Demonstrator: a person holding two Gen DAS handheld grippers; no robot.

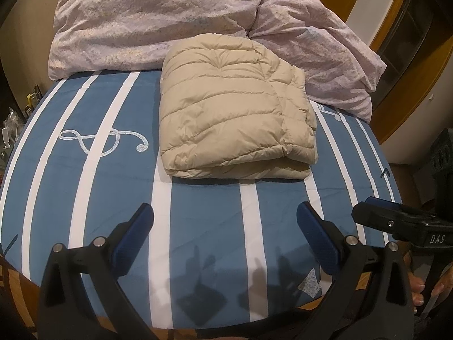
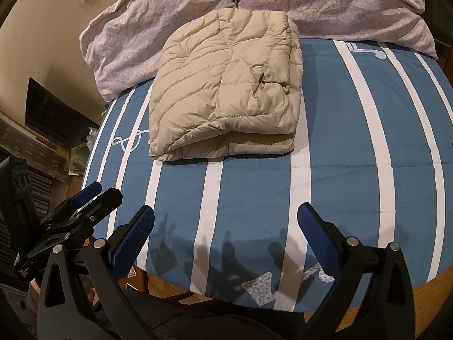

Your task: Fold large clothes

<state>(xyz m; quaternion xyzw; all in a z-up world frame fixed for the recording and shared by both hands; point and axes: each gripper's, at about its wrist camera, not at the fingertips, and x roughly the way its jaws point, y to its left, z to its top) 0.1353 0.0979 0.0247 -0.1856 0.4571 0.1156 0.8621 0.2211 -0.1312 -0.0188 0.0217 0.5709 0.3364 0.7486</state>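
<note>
1. Lying folded on the bed (image 1: 85, 192): beige quilted jacket (image 1: 235, 113), a compact puffy rectangle, folded edge facing the cameras.
2. Sitting mid-bed on the blue and white striped sheet (image 2: 339, 170), far end touching the pink floral duvet (image 1: 158, 17) bunched at the head.
3. Hovering over the near edge of the bed: left gripper (image 1: 225, 221), jaws spread wide, gripping nothing, well apart from the jacket.
4. Hovering likewise: right gripper (image 2: 226, 221), jaws wide apart, empty.
5. Showing in the left wrist view at far right: right gripper from the side; blue pads visible, a person's fingers (image 1: 419, 289) below it.
6. Showing in the right wrist view at lower left: left gripper side-on.
7. Casting gripper shadows on the sheet near the bed's front edge.
8. Peeking out left of the jacket: white treble clef print (image 1: 104, 140).
</note>
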